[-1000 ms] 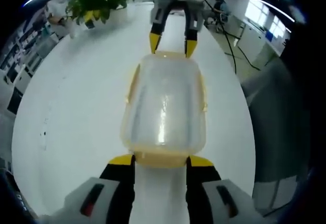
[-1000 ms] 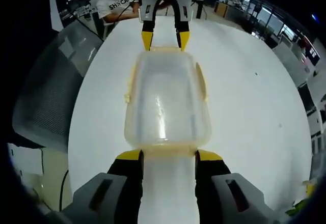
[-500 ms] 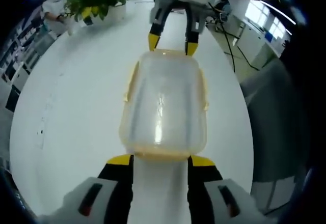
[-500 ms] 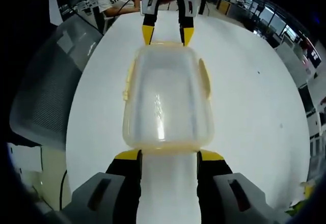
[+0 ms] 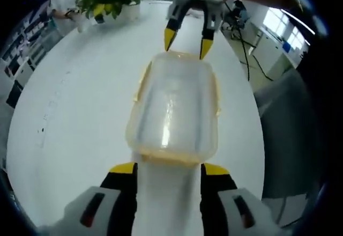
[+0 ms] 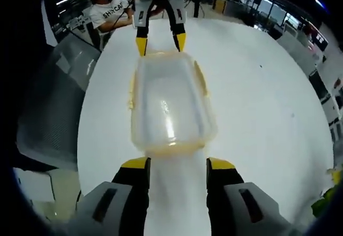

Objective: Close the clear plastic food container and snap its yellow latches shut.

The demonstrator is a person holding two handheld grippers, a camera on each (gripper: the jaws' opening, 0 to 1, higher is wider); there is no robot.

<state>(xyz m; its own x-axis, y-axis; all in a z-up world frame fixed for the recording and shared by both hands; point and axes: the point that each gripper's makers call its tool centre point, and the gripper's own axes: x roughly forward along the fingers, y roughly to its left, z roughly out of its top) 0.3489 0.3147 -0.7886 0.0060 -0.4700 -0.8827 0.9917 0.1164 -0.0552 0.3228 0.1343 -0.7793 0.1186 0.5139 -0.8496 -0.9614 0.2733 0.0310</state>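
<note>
Both grippers bracket the container's short ends

The left gripper (image 5: 168, 168) and right gripper (image 6: 177, 163) both stand with jaws open, one at each short end of the clear container (image 5: 174, 107), which lies on the white worktop (image 5: 80, 112), its long axis running gripper to gripper. Lid seems seated; next likely means pressing the yellow latches (image 5: 139, 83) down.

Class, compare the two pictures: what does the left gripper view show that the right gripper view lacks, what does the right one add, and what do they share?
Left gripper view alone: a potted plant at the table's far end. Right gripper view alone: a seated person in a white shirt beyond the table. Both share the clear container lying on the white table, one gripper at each short end: left gripper, right gripper, each open.
</note>
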